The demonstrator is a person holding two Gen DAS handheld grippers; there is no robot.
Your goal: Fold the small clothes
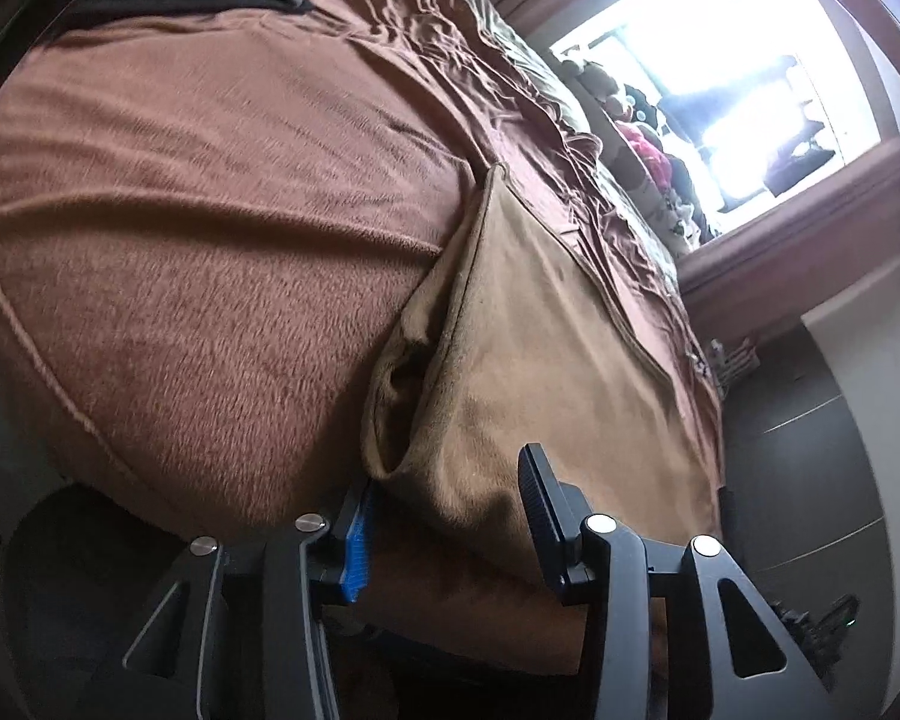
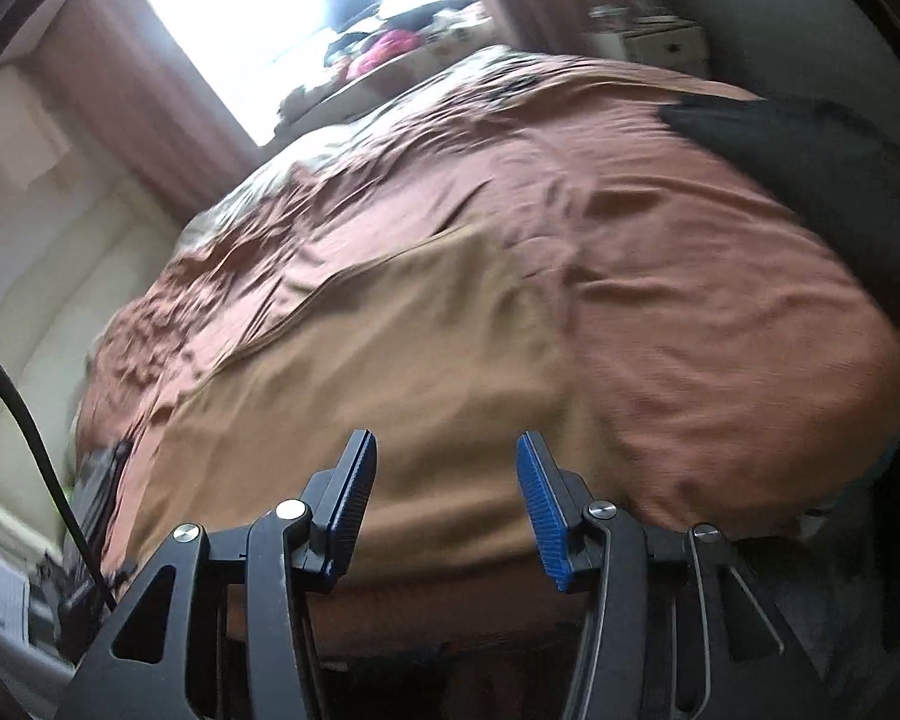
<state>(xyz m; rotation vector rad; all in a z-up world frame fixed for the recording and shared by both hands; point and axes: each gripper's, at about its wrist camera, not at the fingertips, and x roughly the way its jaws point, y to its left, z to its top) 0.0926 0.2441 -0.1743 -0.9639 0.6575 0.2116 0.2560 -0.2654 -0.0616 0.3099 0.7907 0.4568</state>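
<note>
Both my grippers, left (image 1: 447, 510) and right (image 2: 447, 498): jaws parted, nothing gripped. Tan folded cloth (image 1: 510, 348) lies on brown bedspread (image 1: 210, 240), dark garment (image 2: 810, 180) beyond.

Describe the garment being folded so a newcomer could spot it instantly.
Start at the bed under its reddish-brown blanket. Near the bed's closest edge, just ahead of the left gripper, lies a tan cloth. It is lighter and yellower than the blanket, with a folded edge.

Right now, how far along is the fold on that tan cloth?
Done, apparently: the tan cloth lies on the bed, its left edge doubled over. In hand: nothing; left gripper and right gripper are open and empty. Left: further folds, probably; the dark garment looks untouched.
</note>
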